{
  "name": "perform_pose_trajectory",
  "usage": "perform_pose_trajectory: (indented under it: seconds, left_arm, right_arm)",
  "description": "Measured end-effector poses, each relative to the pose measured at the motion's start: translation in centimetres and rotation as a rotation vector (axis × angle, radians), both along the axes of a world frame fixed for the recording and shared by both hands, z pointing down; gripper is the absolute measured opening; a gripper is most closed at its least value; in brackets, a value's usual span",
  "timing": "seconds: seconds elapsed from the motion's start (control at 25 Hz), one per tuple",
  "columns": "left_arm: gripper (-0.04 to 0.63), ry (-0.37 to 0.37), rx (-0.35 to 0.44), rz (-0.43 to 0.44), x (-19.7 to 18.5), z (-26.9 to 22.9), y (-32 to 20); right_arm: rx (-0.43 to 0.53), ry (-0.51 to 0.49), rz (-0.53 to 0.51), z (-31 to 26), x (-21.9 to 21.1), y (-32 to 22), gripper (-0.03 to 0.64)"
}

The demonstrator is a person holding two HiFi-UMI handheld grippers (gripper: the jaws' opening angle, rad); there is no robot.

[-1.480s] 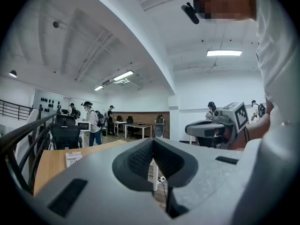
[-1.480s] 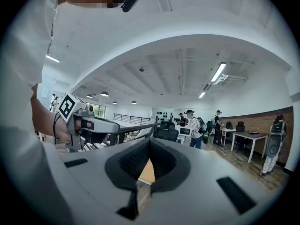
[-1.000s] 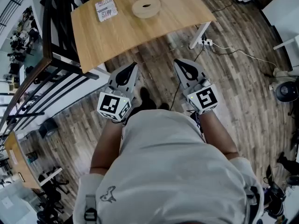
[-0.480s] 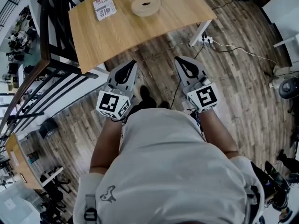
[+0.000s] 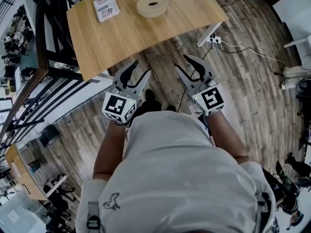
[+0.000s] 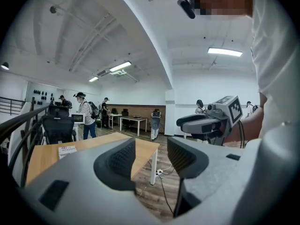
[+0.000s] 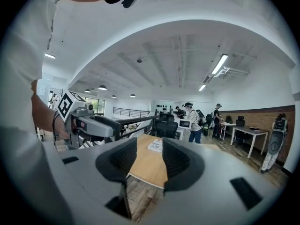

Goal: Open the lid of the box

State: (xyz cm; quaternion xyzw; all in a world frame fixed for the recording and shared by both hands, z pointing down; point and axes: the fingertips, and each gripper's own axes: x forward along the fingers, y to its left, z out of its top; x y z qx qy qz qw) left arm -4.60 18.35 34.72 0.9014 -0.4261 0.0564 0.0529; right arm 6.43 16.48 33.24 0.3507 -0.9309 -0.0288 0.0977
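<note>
Wooden table [image 5: 146,33] holds the untouched box [image 5: 107,7] (everything remains); left gripper [image 5: 140,68] and right gripper [image 5: 185,62], jaws just spread, hold nothing.

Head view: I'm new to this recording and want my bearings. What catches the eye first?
The left gripper and right gripper stand out at centre, over the floor, just short of the table. Their jaws have just been opening, with nothing between them. On the far part of the table lie a printed box and, to its right, a round disc with a hole.
</note>
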Motion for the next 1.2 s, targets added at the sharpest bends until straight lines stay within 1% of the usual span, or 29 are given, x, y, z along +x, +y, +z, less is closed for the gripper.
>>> perform_pose_trajectory:
  seconds: [0.08,0.16,0.44,0.64,0.76,0.84,1.04,1.2]
  left_arm:
    - [0.240,0.000,-0.018,0.025,-0.5,0.8,-1.4]
    - [0.264,-0.003,-0.030,0.037,-1.4,1.4,-2.9]
    - [0.276,0.004,-0.053,0.077,-5.2,2.1,-8.4]
    - [0.276,0.015,-0.069,0.114,-7.2,2.4,-11.1]
    - [0.276,0.018,-0.082,0.130,-7.8,2.6,-12.3]
    - [0.276,0.017,-0.086,0.135,-8.0,2.6,-13.0]
    - [0.276,0.002,-0.089,0.137,-7.1,3.2,-14.6]
    - [0.277,-0.008,-0.090,0.122,-6.2,3.5,-16.2]
  right_arm:
    - [-0.017,0.023,-0.009,0.6,-1.1,-1.4,0.192]
    - [-0.030,0.038,-0.004,1.2,-2.0,-3.1,0.202]
    - [-0.036,0.054,0.025,1.0,-5.9,-8.9,0.216]
    - [-0.048,0.069,0.063,1.5,-7.4,-11.4,0.219]
    - [-0.066,0.080,0.087,1.9,-7.5,-12.4,0.219]
    - [-0.061,0.076,0.098,1.5,-7.4,-13.2,0.219]
    - [-0.054,0.078,0.135,1.4,-4.9,-15.1,0.219]
    - [-0.052,0.065,0.133,1.7,-3.7,-17.5,0.219]
